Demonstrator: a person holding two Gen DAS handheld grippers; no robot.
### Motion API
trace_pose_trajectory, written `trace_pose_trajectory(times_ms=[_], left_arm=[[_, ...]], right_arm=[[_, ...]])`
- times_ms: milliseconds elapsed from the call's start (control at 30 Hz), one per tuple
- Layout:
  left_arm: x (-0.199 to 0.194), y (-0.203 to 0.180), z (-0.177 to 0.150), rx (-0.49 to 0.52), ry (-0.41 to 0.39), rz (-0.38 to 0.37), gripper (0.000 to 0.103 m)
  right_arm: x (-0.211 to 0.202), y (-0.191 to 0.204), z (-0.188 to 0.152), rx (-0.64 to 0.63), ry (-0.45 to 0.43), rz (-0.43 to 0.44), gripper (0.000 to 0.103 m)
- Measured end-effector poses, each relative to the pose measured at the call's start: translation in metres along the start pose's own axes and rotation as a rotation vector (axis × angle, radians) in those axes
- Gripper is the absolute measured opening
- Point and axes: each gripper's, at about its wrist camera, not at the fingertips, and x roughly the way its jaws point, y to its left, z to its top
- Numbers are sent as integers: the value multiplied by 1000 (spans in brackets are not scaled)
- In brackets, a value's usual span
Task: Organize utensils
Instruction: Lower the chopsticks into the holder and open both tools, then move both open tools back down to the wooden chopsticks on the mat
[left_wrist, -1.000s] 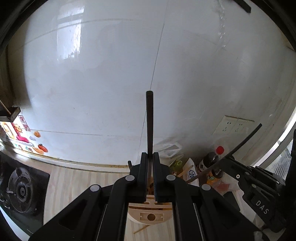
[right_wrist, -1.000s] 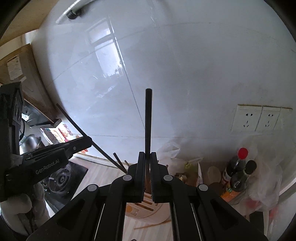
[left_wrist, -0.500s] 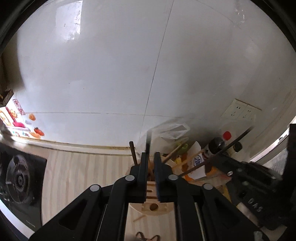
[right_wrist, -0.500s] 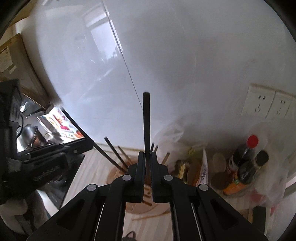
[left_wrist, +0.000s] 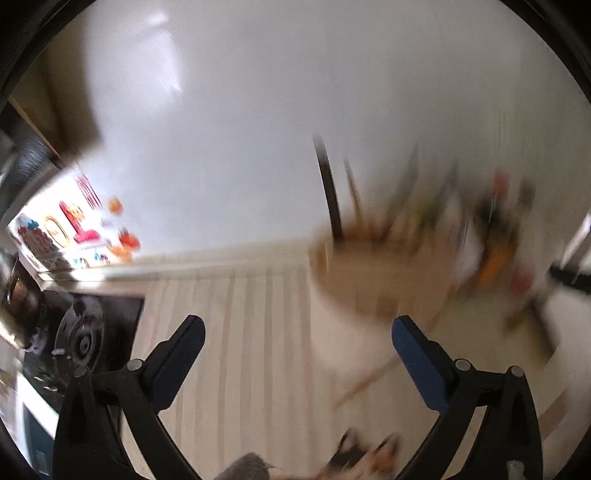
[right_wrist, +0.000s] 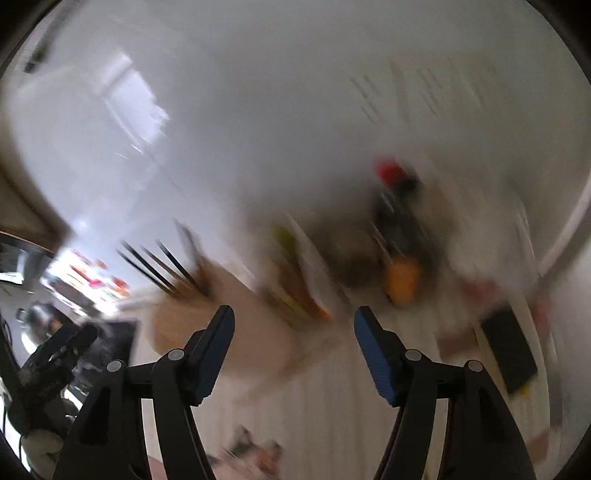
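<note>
Both views are motion-blurred. A round wooden utensil holder (left_wrist: 373, 273) stands on the counter with dark chopsticks (left_wrist: 328, 192) upright in it. My left gripper (left_wrist: 297, 343) is open and empty, below and left of the holder. In the right wrist view the holder (right_wrist: 207, 314) holds several dark chopsticks (right_wrist: 162, 266) leaning left. My right gripper (right_wrist: 293, 332) is open and empty, in front of the holder. A loose wooden stick (left_wrist: 369, 380) lies on the counter by the holder's base.
A gas stove (left_wrist: 85, 332) sits at the left of the striped wooden counter (left_wrist: 251, 332). Bottles and packets (right_wrist: 399, 236) crowd the back right by the white tiled wall. A dark flat object (right_wrist: 509, 347) lies at the right. The left gripper's body (right_wrist: 51, 354) shows at lower left.
Both grippers have opened and let go of their dark chopsticks, which now stand in the holder. Both have pulled back and down, away from the holder.
</note>
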Motion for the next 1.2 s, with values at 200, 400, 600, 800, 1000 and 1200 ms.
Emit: trace_pose_trajectory(times_ms=[200, 400, 600, 800, 1000, 1200], left_arm=[[90, -49, -60, 206, 209, -20, 98], [145, -81, -81, 355, 321, -75, 68], [166, -91, -84, 388, 357, -99, 68], [165, -103, -85, 357, 380, -213, 23], [126, -122, -95, 352, 353, -363, 27], [125, -81, -98, 246, 238, -242, 45]], right_arm=[[69, -90, -76, 118, 240, -163, 69], [99, -148, -124, 222, 350, -237, 69], [104, -165, -140, 219, 357, -270, 69], [103, -167, -146, 220, 378, -262, 69], [105, -166, -143, 216, 389, -257, 69], [105, -169, -143, 221, 378, -244, 69]])
